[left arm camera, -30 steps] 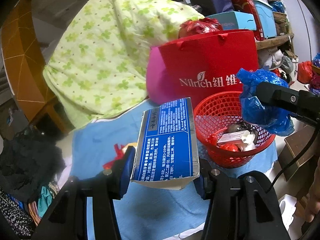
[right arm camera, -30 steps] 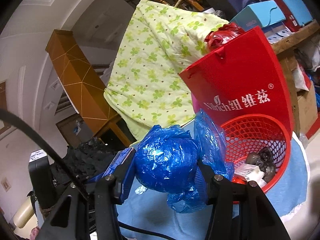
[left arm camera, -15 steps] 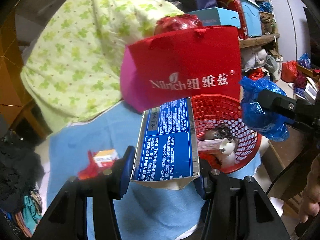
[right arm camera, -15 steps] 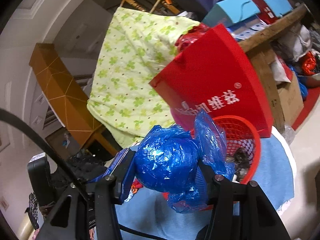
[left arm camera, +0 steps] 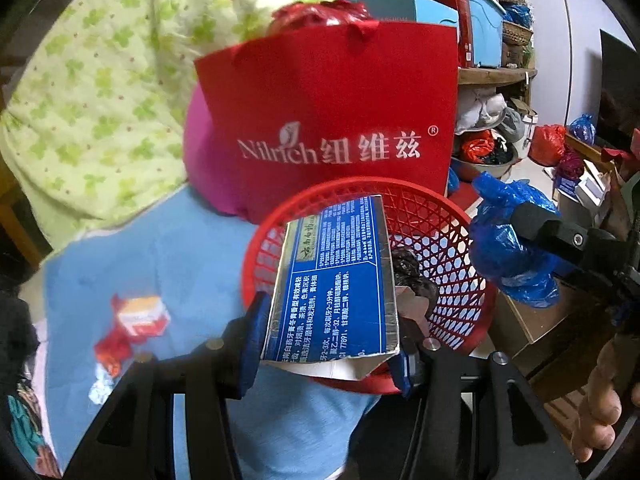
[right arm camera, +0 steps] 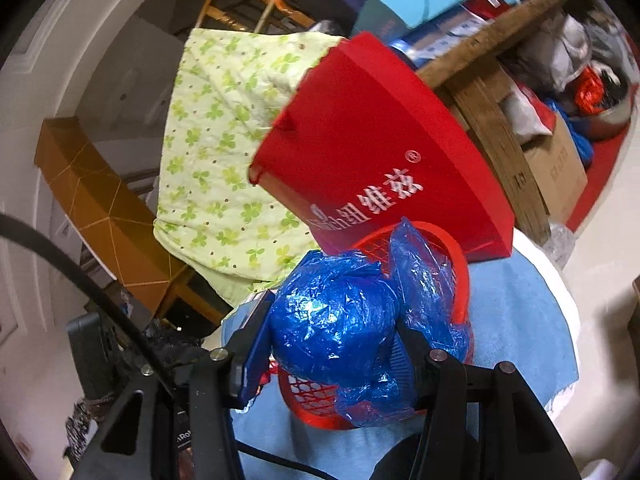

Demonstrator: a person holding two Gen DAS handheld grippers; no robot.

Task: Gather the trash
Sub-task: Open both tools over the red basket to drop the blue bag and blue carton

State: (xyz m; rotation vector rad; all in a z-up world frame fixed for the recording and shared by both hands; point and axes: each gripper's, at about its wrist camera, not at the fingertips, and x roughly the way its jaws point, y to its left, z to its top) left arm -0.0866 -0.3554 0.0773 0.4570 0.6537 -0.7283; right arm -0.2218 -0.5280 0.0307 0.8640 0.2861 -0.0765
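My left gripper [left arm camera: 326, 344] is shut on a blue and silver toothpaste box [left arm camera: 338, 280], held over the near rim of the red mesh basket [left arm camera: 452, 240]. The basket holds dark trash [left arm camera: 408, 272]. My right gripper [right arm camera: 332, 340] is shut on a crumpled blue plastic bag [right arm camera: 336, 328], held just above the same basket [right arm camera: 460, 264]. In the left wrist view that bag [left arm camera: 504, 248] hangs at the basket's right rim.
A red Nilrich paper bag [left arm camera: 332, 120] stands right behind the basket. A red and orange wrapper [left arm camera: 136, 320] lies on the blue cloth [left arm camera: 160, 256] at left. A green-patterned quilt [left arm camera: 88, 80] and cluttered shelves [left arm camera: 492, 76] lie behind.
Both grippers moved toward the basket with their loads. The box now hangs over the near rim and the blue bag sits over the basket.
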